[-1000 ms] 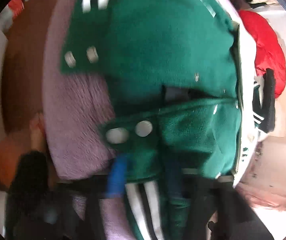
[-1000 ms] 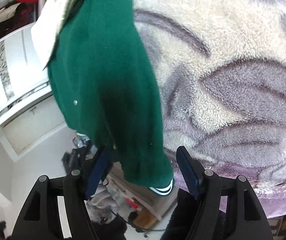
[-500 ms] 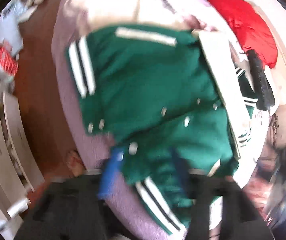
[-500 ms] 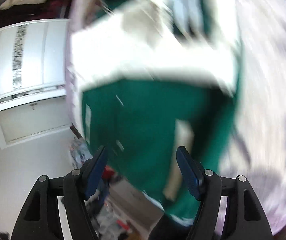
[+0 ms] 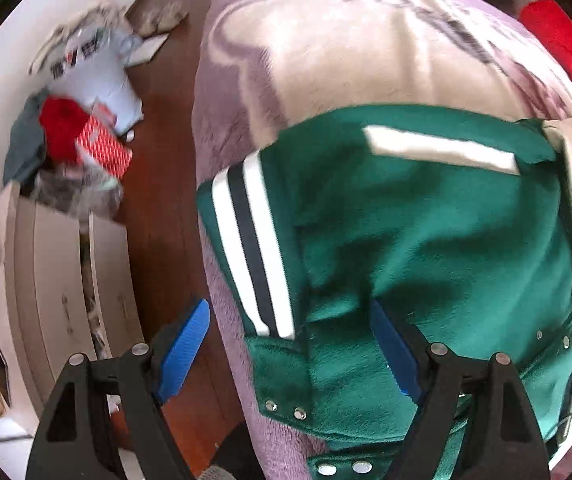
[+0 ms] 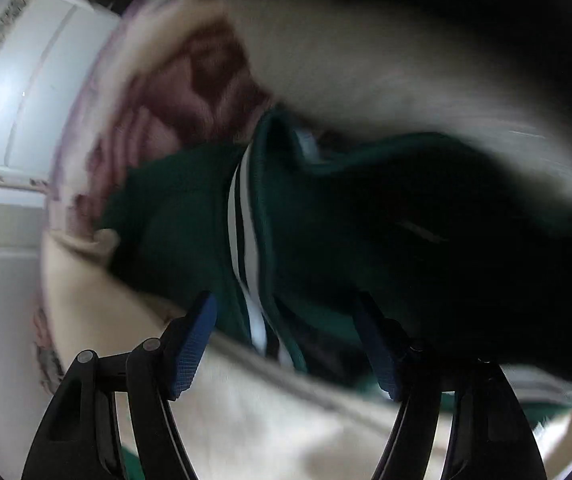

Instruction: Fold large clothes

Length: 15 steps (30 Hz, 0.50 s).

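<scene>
A green fleece jacket [image 5: 426, 240] with white-and-black striped cuffs and snap buttons lies folded over on a purple and cream blanket [image 5: 346, 60]. My left gripper [image 5: 290, 344] is open and empty, just above the jacket's near edge, beside the striped band [image 5: 249, 248]. In the blurred right wrist view the same jacket [image 6: 326, 220] fills the middle. My right gripper [image 6: 286, 336] is open close over a striped band [image 6: 241, 216], holding nothing.
A wooden floor [image 5: 165, 160] runs left of the bed, with cardboard boxes [image 5: 57, 272] and a pile of bags and clothes [image 5: 73, 120]. A red garment [image 5: 566, 48] lies at the far right. White cabinet doors [image 6: 17, 100] stand left in the right wrist view.
My left gripper has let go of the jacket, opened, and pulled back. The jacket has dropped flat on the blanket. My right gripper has swung down close over the jacket.
</scene>
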{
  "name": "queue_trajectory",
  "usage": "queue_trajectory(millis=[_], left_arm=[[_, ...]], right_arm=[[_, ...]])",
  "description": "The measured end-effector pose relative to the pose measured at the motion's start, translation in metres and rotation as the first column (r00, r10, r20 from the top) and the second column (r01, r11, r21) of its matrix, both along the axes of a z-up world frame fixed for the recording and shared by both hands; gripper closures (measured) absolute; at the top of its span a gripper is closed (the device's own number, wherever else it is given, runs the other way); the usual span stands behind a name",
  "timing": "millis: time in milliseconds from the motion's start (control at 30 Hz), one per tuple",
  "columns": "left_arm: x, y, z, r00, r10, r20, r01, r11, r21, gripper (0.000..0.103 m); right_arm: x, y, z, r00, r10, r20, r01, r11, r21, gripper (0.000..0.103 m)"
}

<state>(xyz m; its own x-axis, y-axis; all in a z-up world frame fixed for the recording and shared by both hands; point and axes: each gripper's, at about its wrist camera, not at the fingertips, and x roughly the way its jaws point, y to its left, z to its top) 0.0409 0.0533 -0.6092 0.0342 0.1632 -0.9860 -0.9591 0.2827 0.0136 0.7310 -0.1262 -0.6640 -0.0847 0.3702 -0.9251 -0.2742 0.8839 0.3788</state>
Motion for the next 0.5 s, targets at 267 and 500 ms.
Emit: queue_trajectory(millis=[267, 500], left_arm=[[-0.019, 0.005, 0.003, 0.997, 0.071, 0.011, -0.07, 0.997, -0.044, 0.022], [-0.014, -0.003, -0.005, 0.997, 0.078, 0.014, -0.077, 0.993, -0.087, 0.022]], right_arm=[[0.013, 0.064, 0.035, 0.947, 0.172, 0.27, -0.108, 0.966, -0.236, 0.098], [0.038, 0.093, 0.021, 0.938, 0.247, 0.242, -0.158, 0.929, -0.336, 0.097]])
